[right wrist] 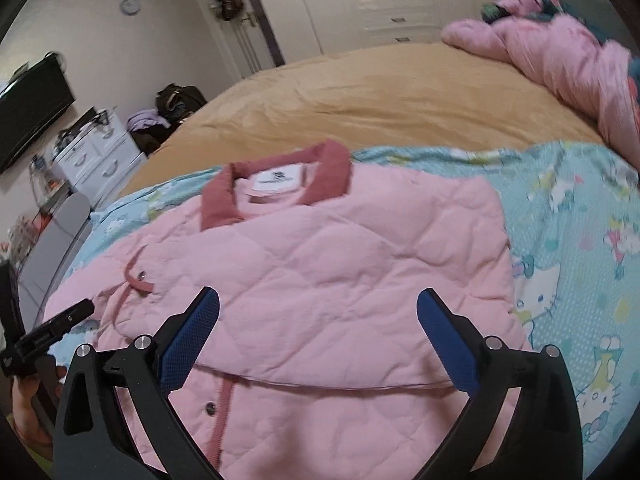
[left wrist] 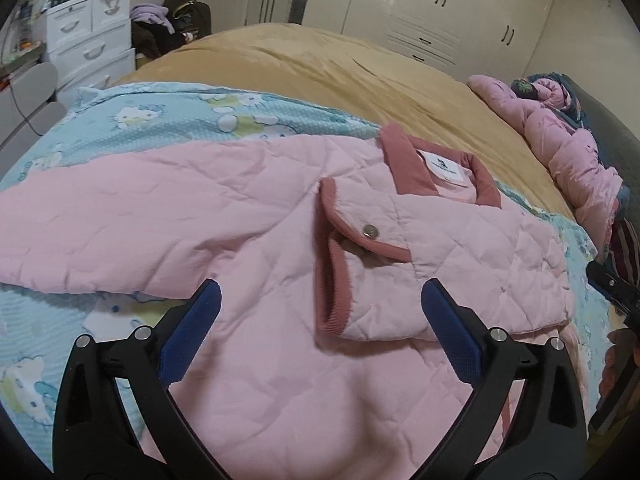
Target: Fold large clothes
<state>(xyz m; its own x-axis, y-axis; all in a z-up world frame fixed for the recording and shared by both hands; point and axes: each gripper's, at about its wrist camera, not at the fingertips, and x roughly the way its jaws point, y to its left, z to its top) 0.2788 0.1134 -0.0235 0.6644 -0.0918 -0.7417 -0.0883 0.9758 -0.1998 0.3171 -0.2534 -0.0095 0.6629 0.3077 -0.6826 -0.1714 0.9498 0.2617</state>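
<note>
A pink quilted jacket (left wrist: pixel 248 216) with a dark pink collar (left wrist: pixel 404 168) lies on a blue cartoon-print sheet (left wrist: pixel 168 120) on the bed. One sleeve, with a dark pink snap cuff (left wrist: pixel 340 240), is folded across its front; the other sleeve stretches to the left. My left gripper (left wrist: pixel 320 300) is open and empty, just above the jacket near the cuff. In the right wrist view the jacket (right wrist: pixel 320 264) has its right side folded in, collar (right wrist: pixel 276 188) at the far end. My right gripper (right wrist: pixel 318 308) is open and empty over it. The left gripper's tip (right wrist: pixel 60 324) shows at left.
A tan blanket (left wrist: pixel 320 68) covers the far bed. A pink puffy coat (left wrist: pixel 560 140) lies along the right side. White drawers (left wrist: pixel 88 40) and a clothes pile (left wrist: pixel 168 28) stand at far left. White wardrobes (left wrist: pixel 440 8) line the back wall.
</note>
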